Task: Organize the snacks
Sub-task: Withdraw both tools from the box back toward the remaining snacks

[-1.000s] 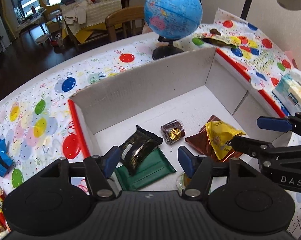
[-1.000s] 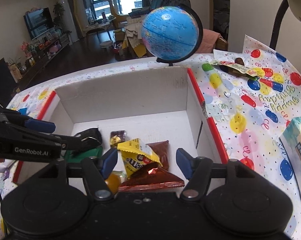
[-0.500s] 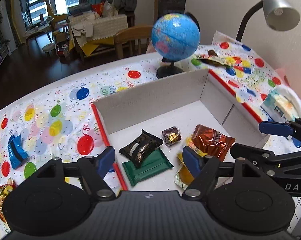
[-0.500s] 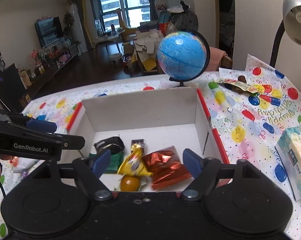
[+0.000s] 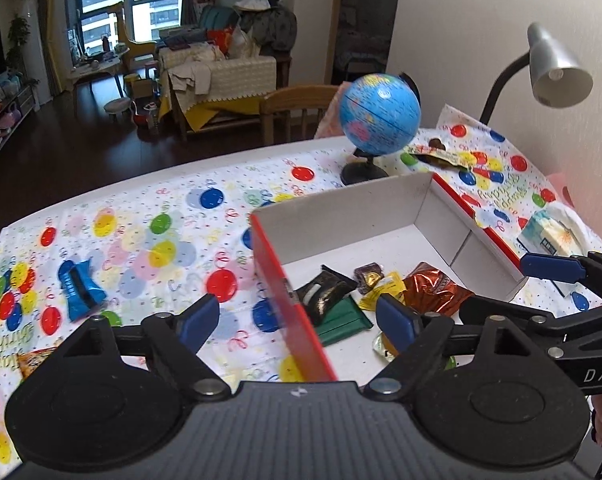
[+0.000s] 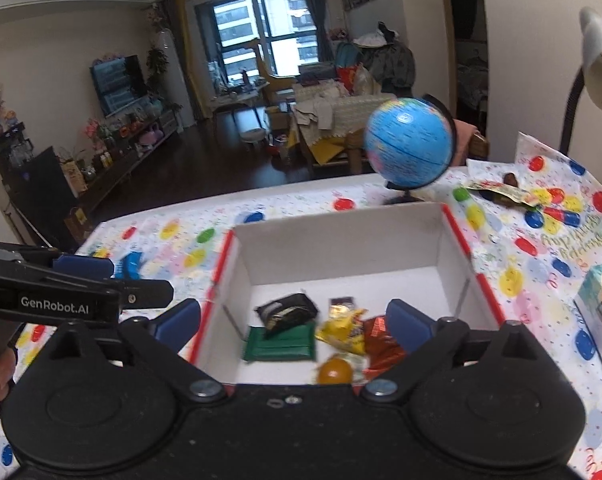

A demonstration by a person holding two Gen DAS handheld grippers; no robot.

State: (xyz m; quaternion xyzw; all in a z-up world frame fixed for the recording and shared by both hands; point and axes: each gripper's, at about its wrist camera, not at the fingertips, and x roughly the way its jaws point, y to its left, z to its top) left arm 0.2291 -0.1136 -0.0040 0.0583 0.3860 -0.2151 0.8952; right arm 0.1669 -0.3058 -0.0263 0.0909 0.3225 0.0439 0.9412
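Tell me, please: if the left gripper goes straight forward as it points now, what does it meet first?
Probably the red left wall of the box, which lies between the open left gripper fingers; depth is unclear.

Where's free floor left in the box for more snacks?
Bare floor runs along the box's far wall, behind the black packet and the yellow bag. The near half is crowded: green bar, red bag, orange candy.
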